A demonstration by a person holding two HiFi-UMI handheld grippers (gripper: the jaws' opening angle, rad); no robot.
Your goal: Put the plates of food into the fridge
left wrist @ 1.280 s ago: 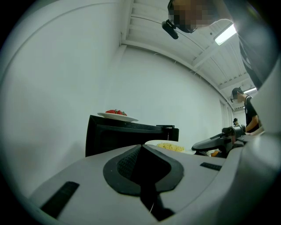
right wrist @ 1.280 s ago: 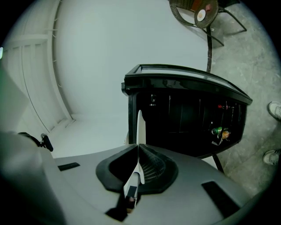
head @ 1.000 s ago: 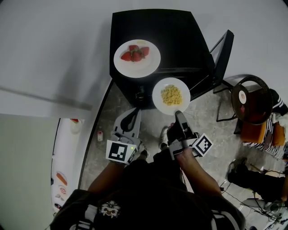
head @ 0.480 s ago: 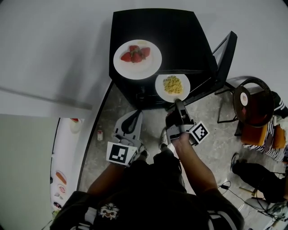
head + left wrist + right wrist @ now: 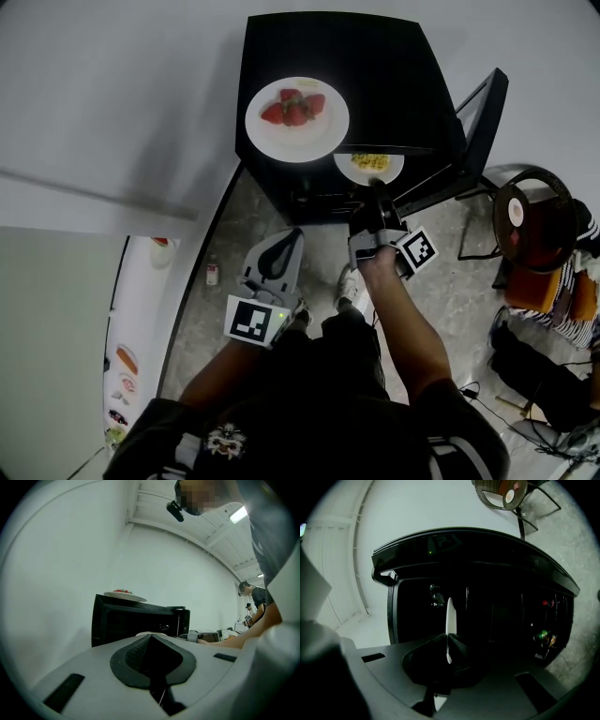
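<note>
The right gripper (image 5: 376, 192) is clamping the rim of the plate of yellow food (image 5: 368, 167), which is sitting half inside the black fridge (image 5: 394, 66), at four o'clock of the strawberry plate (image 5: 297, 119) on top. The left gripper (image 5: 286, 244), at seven o'clock, is hanging closed and empty.

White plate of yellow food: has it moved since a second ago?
Yes. The white plate of yellow food has slid into the black fridge, now half hidden under its top.

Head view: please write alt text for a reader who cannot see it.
Seen from above, the right tongs grip a plate of yellow food, partly inside an open black fridge. A plate of strawberries sits on top of it; the left tongs are shut and empty.
</note>
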